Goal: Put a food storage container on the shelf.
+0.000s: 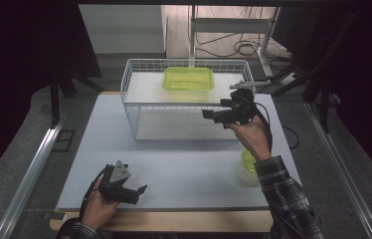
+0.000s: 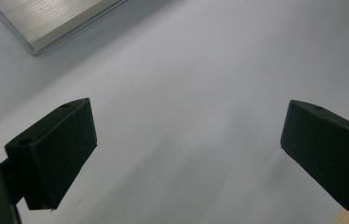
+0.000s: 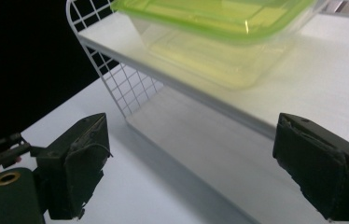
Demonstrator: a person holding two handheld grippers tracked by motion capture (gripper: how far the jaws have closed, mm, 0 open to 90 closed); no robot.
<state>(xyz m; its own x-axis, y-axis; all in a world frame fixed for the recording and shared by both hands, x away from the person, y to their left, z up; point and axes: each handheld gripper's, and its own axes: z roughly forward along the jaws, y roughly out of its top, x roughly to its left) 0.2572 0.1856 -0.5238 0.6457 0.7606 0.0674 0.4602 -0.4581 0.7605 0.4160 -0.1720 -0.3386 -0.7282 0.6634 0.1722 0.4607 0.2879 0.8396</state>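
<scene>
- Right gripper (image 1: 213, 115), fingers spread and empty, hovers at the rack's (image 1: 133, 107) four o'clock, facing the green box (image 1: 188, 78) (reach step).
- Next, judged: advance toward eleven o'clock, straddle the box.
- Left gripper (image 1: 135, 192) idles, fingers spread, on the desk (image 1: 184, 164).

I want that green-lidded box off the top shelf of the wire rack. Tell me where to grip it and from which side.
Grip the green-lidded box by its near long wall just under the lid rim, probably coming from the rack's open front, since wire walls close the ends. The right gripper is open in front of the rack, and its own view faces the box. The protruding lid lip should stop slipping.
</scene>
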